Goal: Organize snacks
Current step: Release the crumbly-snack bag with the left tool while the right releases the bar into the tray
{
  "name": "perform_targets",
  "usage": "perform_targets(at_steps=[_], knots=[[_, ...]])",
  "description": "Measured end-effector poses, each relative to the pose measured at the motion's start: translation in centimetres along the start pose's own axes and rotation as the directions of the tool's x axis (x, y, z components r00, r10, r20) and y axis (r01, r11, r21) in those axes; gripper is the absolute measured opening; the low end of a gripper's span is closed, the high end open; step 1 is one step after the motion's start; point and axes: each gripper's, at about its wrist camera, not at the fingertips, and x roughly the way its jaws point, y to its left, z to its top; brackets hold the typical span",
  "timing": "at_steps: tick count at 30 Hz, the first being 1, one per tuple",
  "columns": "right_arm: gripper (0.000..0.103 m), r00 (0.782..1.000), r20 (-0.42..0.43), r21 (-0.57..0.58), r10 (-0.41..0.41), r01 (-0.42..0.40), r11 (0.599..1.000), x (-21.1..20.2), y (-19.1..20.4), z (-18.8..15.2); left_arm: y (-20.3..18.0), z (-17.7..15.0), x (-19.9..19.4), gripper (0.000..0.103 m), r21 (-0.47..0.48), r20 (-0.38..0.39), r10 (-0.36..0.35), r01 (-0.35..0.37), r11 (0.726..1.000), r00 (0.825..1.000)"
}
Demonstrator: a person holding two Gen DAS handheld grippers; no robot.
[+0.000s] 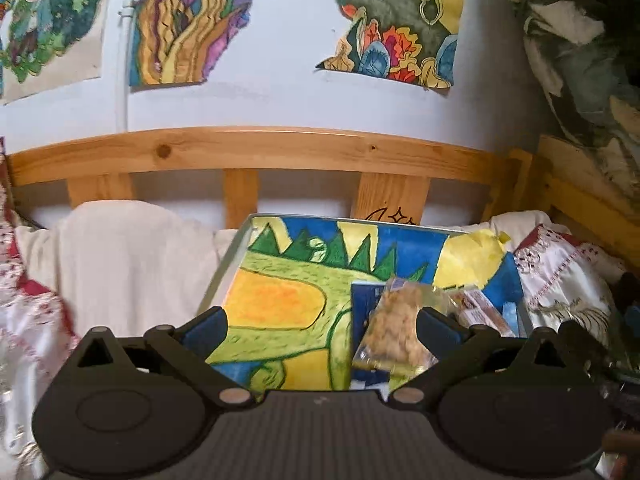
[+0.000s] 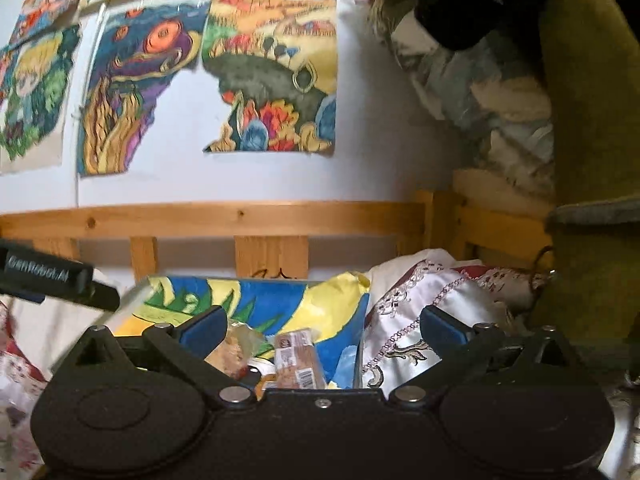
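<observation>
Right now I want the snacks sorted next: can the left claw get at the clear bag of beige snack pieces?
Probably yes. The left claw stands open and empty, and the clear bag lies uncovered just ahead by its right finger.

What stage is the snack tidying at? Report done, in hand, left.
Done: a clear bag of crunchy snacks and a wrapped bar lie in the painted tray. In hand: nothing; left tool and right tool are open, empty. Left: no loose snacks visible outside the tray.
</observation>
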Motion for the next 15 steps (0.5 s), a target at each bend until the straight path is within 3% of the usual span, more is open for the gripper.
perform_targets(at_steps=[8, 15], knots=[[0.102, 0.999, 0.0, 0.027, 0.044, -0.044, 0.999, -5.0, 1.3, 0.1, 1.8, -1.8, -5.7, 0.102, 0.045, 0.023, 0.027, -0.028, 0.999, 0.999], [0.102, 0.998, 0.023, -0.028, 0.051, -0.05, 0.998, -9.5, 2.6, -0.1, 3.2, -3.7, -9.6, 0.102, 0.057, 0.021, 0.047, -0.048, 0.997, 0.999]])
